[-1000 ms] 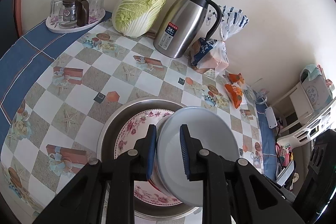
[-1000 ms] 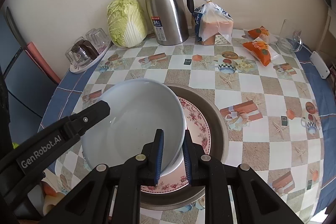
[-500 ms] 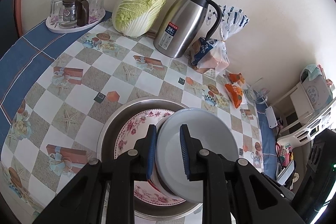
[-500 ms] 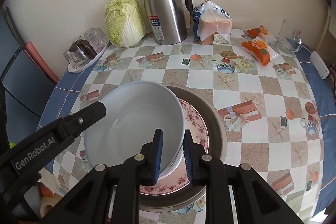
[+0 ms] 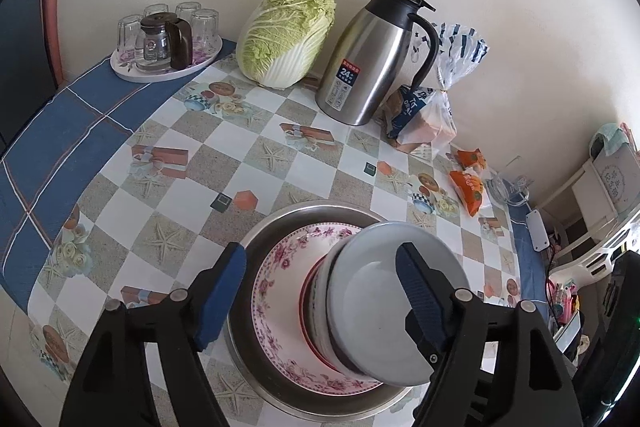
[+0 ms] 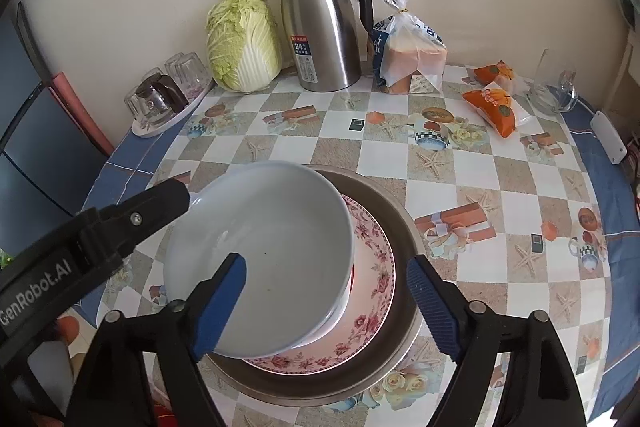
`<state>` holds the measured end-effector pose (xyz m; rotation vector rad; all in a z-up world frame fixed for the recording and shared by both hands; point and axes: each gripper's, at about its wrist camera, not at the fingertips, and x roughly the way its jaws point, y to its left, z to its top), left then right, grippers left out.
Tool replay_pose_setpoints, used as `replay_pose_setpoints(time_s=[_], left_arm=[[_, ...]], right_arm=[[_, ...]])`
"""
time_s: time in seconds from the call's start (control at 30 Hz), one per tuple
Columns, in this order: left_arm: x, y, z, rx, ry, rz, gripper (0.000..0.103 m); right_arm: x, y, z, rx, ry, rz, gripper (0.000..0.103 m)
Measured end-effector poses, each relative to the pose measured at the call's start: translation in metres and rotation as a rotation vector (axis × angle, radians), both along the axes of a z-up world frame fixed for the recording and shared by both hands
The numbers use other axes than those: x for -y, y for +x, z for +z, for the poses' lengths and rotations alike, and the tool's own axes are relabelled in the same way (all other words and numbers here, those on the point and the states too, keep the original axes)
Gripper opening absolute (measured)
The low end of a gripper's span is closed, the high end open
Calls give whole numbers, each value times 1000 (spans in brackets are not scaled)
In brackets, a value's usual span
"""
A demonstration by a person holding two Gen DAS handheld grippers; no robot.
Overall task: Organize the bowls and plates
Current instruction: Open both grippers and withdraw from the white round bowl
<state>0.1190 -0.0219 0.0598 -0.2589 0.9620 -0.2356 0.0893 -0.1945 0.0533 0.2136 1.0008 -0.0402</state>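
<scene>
Pale grey bowl [image 6: 272, 247]: sitting tilted on top of the stack, at the centre of the metal basin [image 6: 404, 227]; no pad pressing on it.
Stack under it: resting on a red-rimmed bowl [image 5: 316, 311], itself standing on the floral plate [image 6: 376, 267] inside the basin.
Left tool [image 5: 320, 297]: having just been opening, now standing spread wide; one blue pad hanging over the basin's near-left rim, the other in front of the grey bowl's inside, whether touching it not possible to tell.
Right tool [image 6: 326, 301]: also having just been opening, now spread wide; grey bowl's near rim lying between the pads, neither squeezing it.
Left tool seen from the right wrist: black finger reaching to the grey bowl's left rim.
Bench [image 6: 480, 187]: wearing a chequered cloth with starfish prints, carrying the basin near its front.
Steel jug [image 6: 320, 23]: standing upright well behind the basin, against the wall.
Cabbage [image 6: 242, 41]: leaning just left of the jug.
Bread bag [image 6: 408, 55]: sitting just right of the jug.
Glass tray [image 5: 164, 39]: lying far left of the basin, holding upturned glasses.
</scene>
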Motion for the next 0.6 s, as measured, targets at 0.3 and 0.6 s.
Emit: replay_pose_setpoints(time_s=[0.3, 0.6], left_arm=[[-17, 3, -4, 5, 64, 90, 95], [-17, 3, -5, 15, 161, 103, 97]], right_arm=[[3, 0, 1, 13, -32, -11, 103], [7, -1, 2, 19, -44, -21, 103]])
